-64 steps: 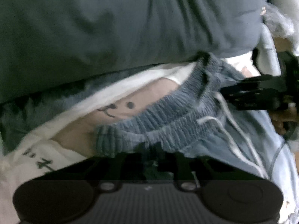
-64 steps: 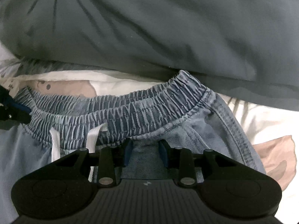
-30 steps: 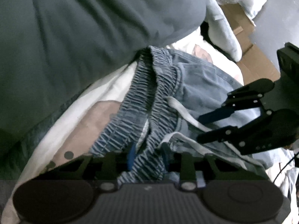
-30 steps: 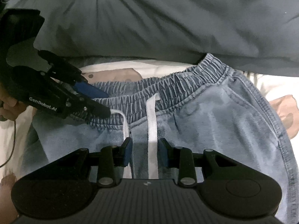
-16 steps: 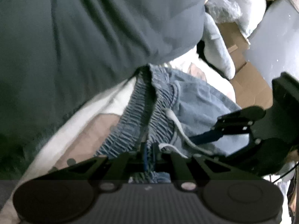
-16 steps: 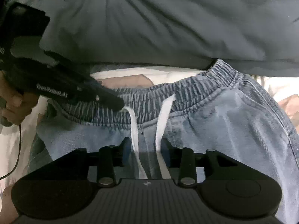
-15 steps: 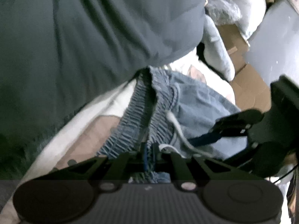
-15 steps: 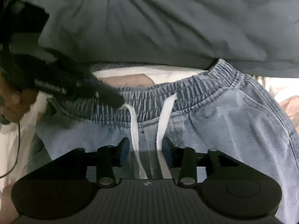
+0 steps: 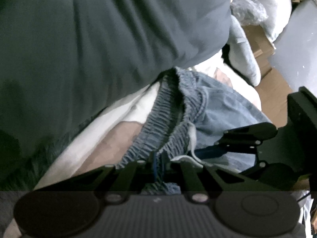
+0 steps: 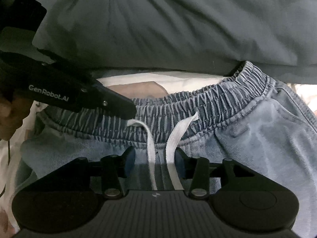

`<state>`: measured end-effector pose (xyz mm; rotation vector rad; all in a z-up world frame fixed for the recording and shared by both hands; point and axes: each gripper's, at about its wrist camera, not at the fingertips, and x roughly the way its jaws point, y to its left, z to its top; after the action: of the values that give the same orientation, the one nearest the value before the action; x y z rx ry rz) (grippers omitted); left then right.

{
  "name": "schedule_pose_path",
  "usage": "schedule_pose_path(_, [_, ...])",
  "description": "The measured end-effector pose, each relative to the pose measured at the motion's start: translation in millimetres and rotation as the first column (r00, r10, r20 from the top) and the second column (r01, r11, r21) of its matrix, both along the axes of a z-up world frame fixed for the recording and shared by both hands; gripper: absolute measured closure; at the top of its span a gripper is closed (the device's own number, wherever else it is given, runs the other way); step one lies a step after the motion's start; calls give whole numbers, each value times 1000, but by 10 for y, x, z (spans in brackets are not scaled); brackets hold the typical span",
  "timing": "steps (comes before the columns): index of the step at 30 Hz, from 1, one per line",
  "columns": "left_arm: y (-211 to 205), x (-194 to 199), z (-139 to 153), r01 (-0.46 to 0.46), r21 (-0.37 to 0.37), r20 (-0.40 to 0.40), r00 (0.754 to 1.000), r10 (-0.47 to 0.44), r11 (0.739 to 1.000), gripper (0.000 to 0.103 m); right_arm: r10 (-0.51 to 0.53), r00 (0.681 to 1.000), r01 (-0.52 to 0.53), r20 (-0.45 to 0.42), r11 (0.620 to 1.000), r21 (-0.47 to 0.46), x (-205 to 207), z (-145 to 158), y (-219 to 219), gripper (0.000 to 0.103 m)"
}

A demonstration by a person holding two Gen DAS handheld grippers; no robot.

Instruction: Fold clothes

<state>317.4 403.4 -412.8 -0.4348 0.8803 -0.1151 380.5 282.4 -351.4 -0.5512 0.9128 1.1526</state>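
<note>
One pair of light blue denim shorts [image 10: 247, 138] with a gathered elastic waistband and two white drawstring tails [image 10: 174, 136] lies on a white printed bedsheet [image 9: 111, 119], its far waistband corner tucked beneath one dark grey quilt [image 10: 168, 25]. The left hand-held gripper [image 9: 158, 163] is clamped tight on the waistband; the right hand-held gripper [image 10: 155, 161] stands half open, both tails lying loose between its pads. The shorts' legs are cut off from view

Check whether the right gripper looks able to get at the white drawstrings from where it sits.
Probably yes: the right gripper is open with both white drawstrings running between its fingers, and nothing covers them there.
</note>
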Motion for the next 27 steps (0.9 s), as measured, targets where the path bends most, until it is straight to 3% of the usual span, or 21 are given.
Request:
schedule_pose_path(5, [-34, 75, -98, 38, 66, -19, 999, -37, 997, 96, -30, 999, 30, 19, 1000, -3, -28, -39, 86, 52])
schedule_pose_path(12, [-159, 63, -106, 95, 161, -10, 995, -95, 982, 93, -52, 998, 51, -21, 998, -21, 8, -34, 128, 47])
schedule_pose_path(16, [-180, 20, -24, 95, 185, -7, 995, -96, 978, 91, -54, 995, 52, -78, 998, -24, 107, 145, 81, 57])
schedule_pose_path(21, [-55, -203, 198, 46, 200, 12, 999, -49, 979, 89, -66, 997, 68, -31, 995, 67, 184, 486, -45, 59])
schedule_pose_path(27, [228, -508, 420, -21, 184, 8, 1000, 19, 983, 88, -68, 998, 67, 8, 997, 38, 226, 358, 79, 66])
